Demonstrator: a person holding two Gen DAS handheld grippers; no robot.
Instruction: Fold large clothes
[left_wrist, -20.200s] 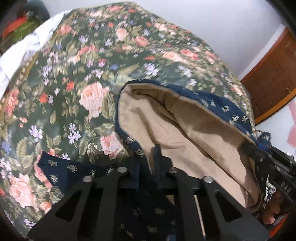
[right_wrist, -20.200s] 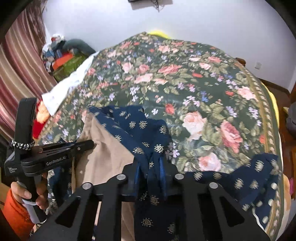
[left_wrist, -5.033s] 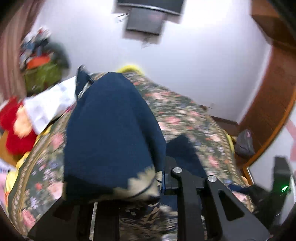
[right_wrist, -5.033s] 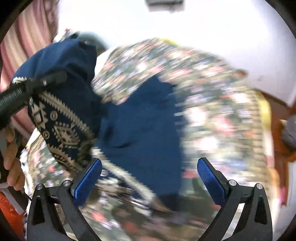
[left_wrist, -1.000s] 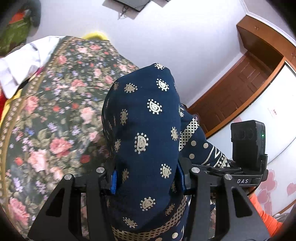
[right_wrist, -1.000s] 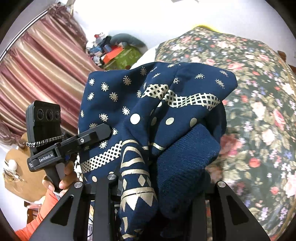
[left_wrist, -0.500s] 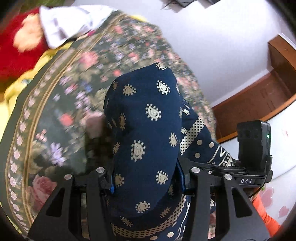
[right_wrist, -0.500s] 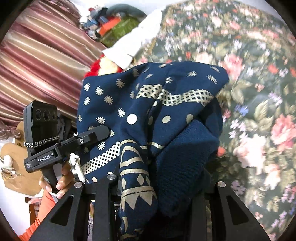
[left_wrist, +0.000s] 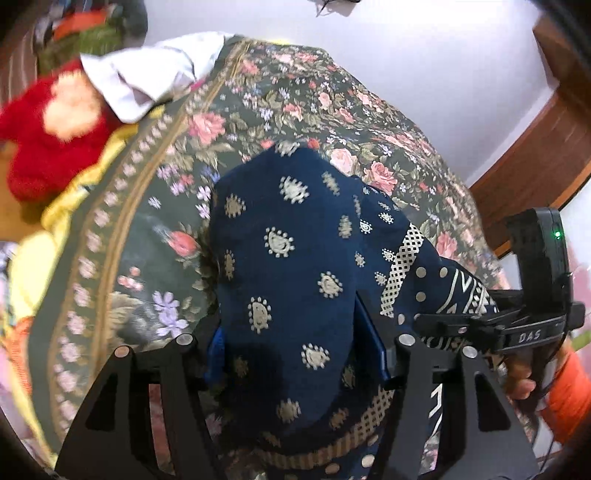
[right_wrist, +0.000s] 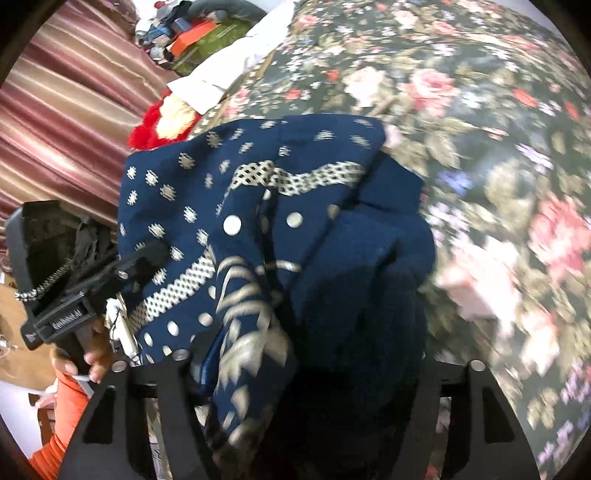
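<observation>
The navy garment (left_wrist: 295, 258) is a thick, soft bundle of dark blue cloth printed with small cream motifs, a checkered cream band and rows of round dots; the right wrist view also shows a plain knitted navy fold (right_wrist: 369, 266) on its right side. It is one bundle, bunched between the two grippers above the near edge of the bed. Its lower end is cut off by the picture edge in both views, so its full shape cannot be made out.

The bedspread (left_wrist: 351, 122) is a dark green quilt with pink roses and a tan patterned border along its left edge. It is blurred in the right wrist view.

At the far left corner of the bed lie one white cloth (left_wrist: 147, 81) and one fluffy red plush toy (left_wrist: 48, 140), both soft-edged.

The left gripper (left_wrist: 295, 350) has blue pads (left_wrist: 216, 354) on its two black fingers. Its jaws are opening, the cloth filling the gap between them, the pads against its sides.

The right gripper (right_wrist: 303, 376) is also opening, its pads hidden under the folds that hang between its fingers.

A hand (right_wrist: 90, 354) with an orange sleeve (right_wrist: 62, 406) grips the left handle.
</observation>
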